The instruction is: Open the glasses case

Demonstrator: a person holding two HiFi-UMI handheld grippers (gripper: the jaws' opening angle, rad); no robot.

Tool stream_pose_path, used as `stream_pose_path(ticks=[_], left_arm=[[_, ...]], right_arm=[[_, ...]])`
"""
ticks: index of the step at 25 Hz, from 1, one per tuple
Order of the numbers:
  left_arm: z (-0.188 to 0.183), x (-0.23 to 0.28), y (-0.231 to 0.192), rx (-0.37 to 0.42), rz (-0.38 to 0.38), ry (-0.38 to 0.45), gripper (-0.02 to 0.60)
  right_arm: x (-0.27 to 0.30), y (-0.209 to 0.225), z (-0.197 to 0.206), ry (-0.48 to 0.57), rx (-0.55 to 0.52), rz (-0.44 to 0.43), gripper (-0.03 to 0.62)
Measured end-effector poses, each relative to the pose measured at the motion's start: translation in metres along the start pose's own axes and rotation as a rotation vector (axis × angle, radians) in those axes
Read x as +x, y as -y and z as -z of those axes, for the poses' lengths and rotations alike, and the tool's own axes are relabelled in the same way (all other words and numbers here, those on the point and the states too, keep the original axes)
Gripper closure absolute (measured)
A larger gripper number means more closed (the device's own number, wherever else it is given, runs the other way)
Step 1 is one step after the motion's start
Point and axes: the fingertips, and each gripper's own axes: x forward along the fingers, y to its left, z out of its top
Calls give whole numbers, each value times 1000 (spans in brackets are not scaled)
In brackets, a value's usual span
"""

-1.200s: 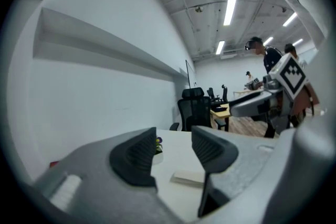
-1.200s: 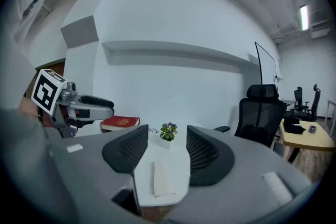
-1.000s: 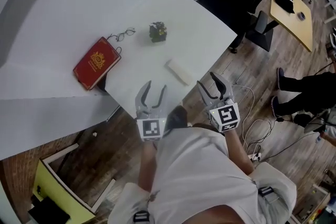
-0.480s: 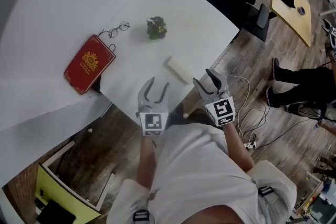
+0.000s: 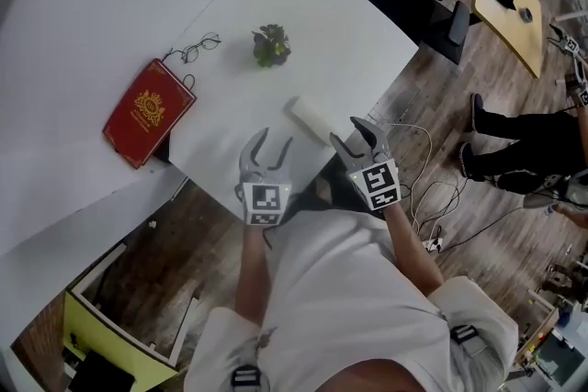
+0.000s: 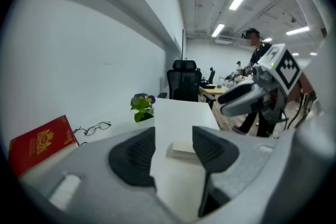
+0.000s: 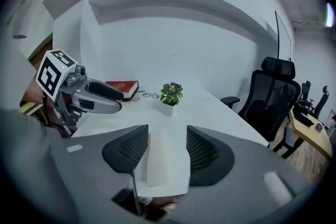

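Change: both grippers have come down toward the table (image 5: 354, 23) and closer to the case (image 5: 312, 118).
Meaning: you're lining up; the case looks shut and untouched.
Left gripper (image 5: 273, 142): jaws apart, empty, case ahead.
Right gripper (image 5: 349, 135): jaws apart, empty, near the case's end.
Edges: the case lies near the table's near edge; don't nudge it off.
Room: plant (image 5: 272, 45) and book (image 5: 148, 111) are well apart.

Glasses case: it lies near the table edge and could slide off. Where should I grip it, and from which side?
Probably across its narrow width at the near end, coming from the table edge: the glasses case lies flat and long, and the open right gripper looks straight along it. Its seam cannot be made out.
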Motion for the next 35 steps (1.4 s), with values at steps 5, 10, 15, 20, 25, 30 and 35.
stream_pose_path(ticks=[5,10,15,20,25,30,35], left_arm=[[18,11,-2,-6,6,-47,359],[32,22,-5,-31,3,-78,359],[44,32,-8,-48,-3,-102,359],[54,42,-8,-60,-6,-122,359],[64,54,-5,-71,-3,-145,359],[75,67,-3,-78,9,-172,359],[86,75,-2,-90,16,-197,359]], right_arm=[[17,-1,17,-49,-6,-33,378],[31,-1,28,-87,-21,-66,378],[42,-1,39,-118,-37,-96,378],[49,-4,50,-141,-49,-123,378],[55,-5,61,-162,-59,-142,378],[61,-6,70,-178,-73,-154,364],[65,-7,75,-198,-75,-169,358]])
